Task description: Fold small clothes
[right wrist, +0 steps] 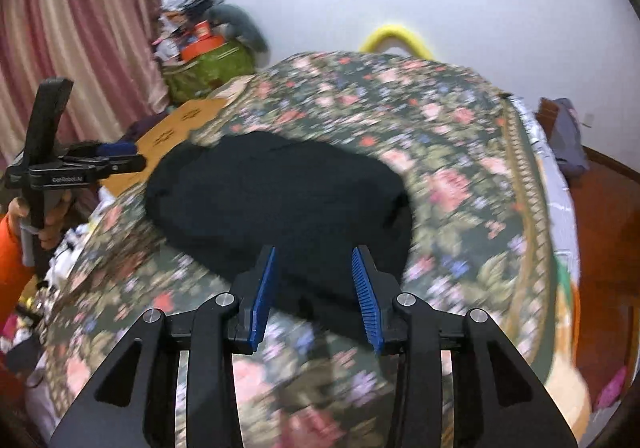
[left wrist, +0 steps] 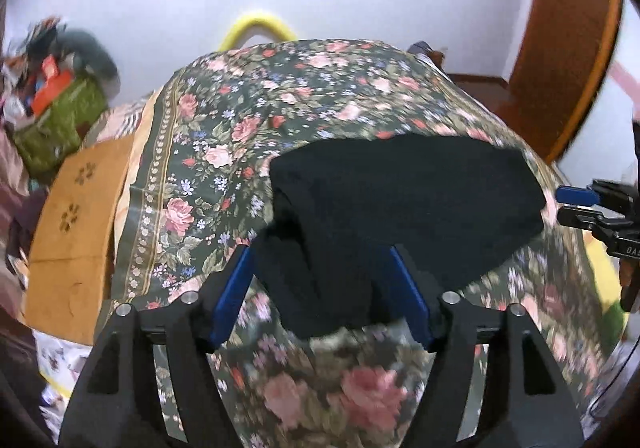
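"GenRobot.AI" is printed on the left claw (right wrist: 120,162). Both it and the right claw (right wrist: 314,280) stand spread over the black garment (right wrist: 276,192) on the floral bedspread (right wrist: 460,168).

A black garment (left wrist: 404,204) lies on a bedspread (left wrist: 320,88) of dark green printed with pink roses, small blue flowers and a cream border band. The left tongs (left wrist: 322,288) and right tongs (right wrist: 314,288) are black with blue pads (right wrist: 366,296). Behind are a white wall (left wrist: 360,0), a yellow curved tube (left wrist: 256,30), pink curtains (right wrist: 80,28) and an orange sleeve (right wrist: 10,260).
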The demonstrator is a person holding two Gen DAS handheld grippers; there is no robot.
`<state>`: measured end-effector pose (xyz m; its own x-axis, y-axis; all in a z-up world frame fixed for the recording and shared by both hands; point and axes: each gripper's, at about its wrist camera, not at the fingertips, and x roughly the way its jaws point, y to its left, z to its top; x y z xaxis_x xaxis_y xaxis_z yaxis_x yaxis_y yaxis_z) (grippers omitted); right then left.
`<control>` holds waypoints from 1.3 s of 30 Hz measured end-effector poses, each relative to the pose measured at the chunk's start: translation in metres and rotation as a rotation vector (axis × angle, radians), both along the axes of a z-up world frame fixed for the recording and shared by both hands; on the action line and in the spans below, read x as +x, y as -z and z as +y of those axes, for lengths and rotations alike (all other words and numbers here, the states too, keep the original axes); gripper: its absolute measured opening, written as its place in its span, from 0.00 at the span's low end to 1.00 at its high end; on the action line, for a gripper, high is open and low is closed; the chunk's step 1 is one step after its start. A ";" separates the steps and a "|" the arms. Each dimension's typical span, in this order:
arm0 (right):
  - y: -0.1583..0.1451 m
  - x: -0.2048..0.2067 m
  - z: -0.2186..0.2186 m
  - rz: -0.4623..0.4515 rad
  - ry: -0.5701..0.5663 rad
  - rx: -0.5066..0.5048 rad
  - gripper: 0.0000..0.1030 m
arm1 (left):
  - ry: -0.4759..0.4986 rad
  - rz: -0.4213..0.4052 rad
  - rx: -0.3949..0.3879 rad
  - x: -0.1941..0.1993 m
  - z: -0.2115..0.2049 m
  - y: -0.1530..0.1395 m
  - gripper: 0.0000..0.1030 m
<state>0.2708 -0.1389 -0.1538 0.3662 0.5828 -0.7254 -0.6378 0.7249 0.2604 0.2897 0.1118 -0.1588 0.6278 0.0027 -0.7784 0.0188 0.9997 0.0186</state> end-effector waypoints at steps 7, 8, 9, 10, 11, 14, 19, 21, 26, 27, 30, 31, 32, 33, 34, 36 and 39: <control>0.026 -0.011 0.043 0.064 -0.080 0.003 0.34 | 0.012 0.044 -0.017 -0.009 -0.018 0.024 0.68; 0.032 -0.006 0.049 0.077 -0.082 -0.004 0.34 | 0.005 0.046 -0.028 -0.009 -0.016 0.025 0.68; 0.037 -0.002 0.056 0.085 -0.081 -0.014 0.34 | -0.004 0.048 -0.036 -0.009 -0.014 0.026 0.68; 0.040 0.000 0.060 0.087 -0.081 -0.018 0.34 | -0.013 0.050 -0.043 -0.009 -0.011 0.027 0.68; 0.042 0.006 0.066 0.086 -0.084 -0.017 0.34 | -0.024 0.049 -0.049 -0.008 -0.007 0.027 0.68; 0.040 0.018 0.077 0.075 -0.086 -0.019 0.34 | -0.041 0.036 -0.072 -0.009 0.003 0.026 0.68; 0.018 0.057 0.095 0.028 -0.089 -0.014 0.34 | -0.022 0.010 -0.114 -0.005 0.012 0.019 0.68; 0.004 0.076 0.096 -0.012 -0.044 0.002 0.34 | -0.005 -0.007 -0.118 -0.003 0.011 0.016 0.68; -0.033 0.096 0.084 -0.097 0.060 0.070 0.34 | 0.010 -0.014 -0.116 0.012 0.007 0.018 0.82; -0.038 0.093 0.079 -0.106 0.059 0.079 0.37 | 0.002 0.001 -0.094 0.019 0.006 0.021 0.82; -0.046 0.078 0.065 -0.143 0.062 0.086 0.55 | -0.025 0.024 -0.077 0.035 0.010 0.027 0.82; -0.046 0.075 0.060 -0.150 0.059 0.084 0.55 | -0.040 0.027 -0.079 0.038 0.012 0.028 0.82; -0.044 0.068 0.053 -0.146 0.052 0.072 0.55 | -0.055 0.031 -0.087 0.040 0.015 0.030 0.82; -0.040 0.065 0.048 -0.137 0.050 0.057 0.55 | -0.075 0.035 -0.108 0.041 0.021 0.032 0.82; -0.037 0.064 0.043 -0.129 0.052 0.048 0.55 | -0.091 0.041 -0.126 0.042 0.025 0.035 0.82; -0.023 0.058 0.030 -0.103 0.060 0.023 0.55 | -0.113 0.055 -0.148 0.042 0.031 0.041 0.82; 0.005 0.052 0.016 -0.025 0.046 -0.006 0.55 | -0.126 0.086 -0.139 0.042 0.035 0.054 0.82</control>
